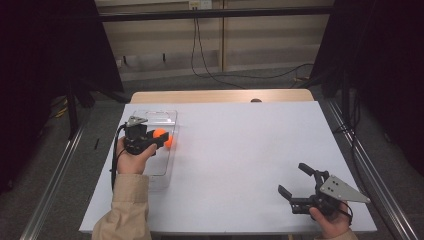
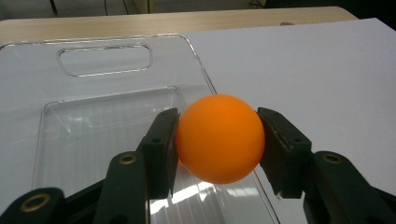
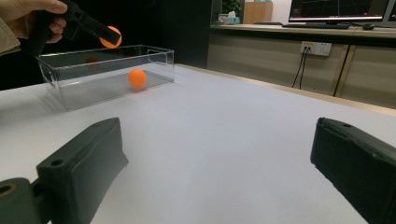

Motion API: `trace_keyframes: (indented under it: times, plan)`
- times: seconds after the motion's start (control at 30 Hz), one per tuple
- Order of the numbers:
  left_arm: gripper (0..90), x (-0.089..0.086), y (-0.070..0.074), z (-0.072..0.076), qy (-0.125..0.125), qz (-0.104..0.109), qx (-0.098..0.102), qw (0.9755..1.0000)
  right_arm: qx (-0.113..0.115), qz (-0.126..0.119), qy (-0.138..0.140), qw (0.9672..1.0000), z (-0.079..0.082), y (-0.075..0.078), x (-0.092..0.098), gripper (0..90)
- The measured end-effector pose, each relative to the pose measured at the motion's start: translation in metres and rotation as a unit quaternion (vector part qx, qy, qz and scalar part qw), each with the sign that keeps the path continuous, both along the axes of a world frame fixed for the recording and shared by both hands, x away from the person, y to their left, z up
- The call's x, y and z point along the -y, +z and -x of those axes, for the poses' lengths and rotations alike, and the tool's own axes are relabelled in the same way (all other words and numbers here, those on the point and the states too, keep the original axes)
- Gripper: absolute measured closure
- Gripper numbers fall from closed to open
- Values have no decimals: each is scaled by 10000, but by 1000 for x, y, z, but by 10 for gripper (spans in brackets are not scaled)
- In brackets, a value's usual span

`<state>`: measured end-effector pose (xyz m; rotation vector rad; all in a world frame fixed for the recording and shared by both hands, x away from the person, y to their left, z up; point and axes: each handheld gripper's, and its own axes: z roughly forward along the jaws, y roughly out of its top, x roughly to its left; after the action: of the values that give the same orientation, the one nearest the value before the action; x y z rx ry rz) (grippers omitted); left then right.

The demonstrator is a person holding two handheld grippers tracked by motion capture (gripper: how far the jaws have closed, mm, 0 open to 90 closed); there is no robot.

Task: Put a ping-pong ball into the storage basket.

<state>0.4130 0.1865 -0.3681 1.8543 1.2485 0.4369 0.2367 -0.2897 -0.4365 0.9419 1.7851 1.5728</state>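
Clear plastic box [image 1: 161, 145] stands near the left edge of the bench [image 1: 240, 165], long side running away from the person. The right gripper view shows one orange ball [image 3: 137, 78] lying on the box floor toward the far end; a faint orange reflection sits on the near wall (reflection, not a third ball, as far as can be told). The left gripper view shows the box's flat rim with an oblong handle cut-out [image 2: 104, 59].

Left gripper [image 1: 162, 138] hangs above the box, over its right-hand wall. Jaws are closed on a second orange ball [image 2: 219, 138], one pad pressed on each side; this ball is held in the air above the rim, clear of the box floor.

Right gripper [image 1: 295, 179] is held low over the bench near the right front corner, well apart from the box. Jaws stand wide apart with only bare bench surface between them.

Bench surface is a white sheet over a pale wooden top, whose wood shows along the far edge. Beyond it: grey floor, a light wall panel with black cables [image 1: 200, 60] hanging down, dark curtains on both sides. The right gripper view adds a side counter with a wall socket [image 3: 315, 48] and a monitor [image 3: 338, 10]
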Motion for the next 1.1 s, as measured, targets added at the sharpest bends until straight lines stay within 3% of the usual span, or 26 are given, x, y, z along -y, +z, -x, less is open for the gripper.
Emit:
trace_keyframes:
  times: [1.1]
  plan:
    - [505,-14,-10,6,265,-95,50,9996,37,11,22,10000,0,1,0,21]
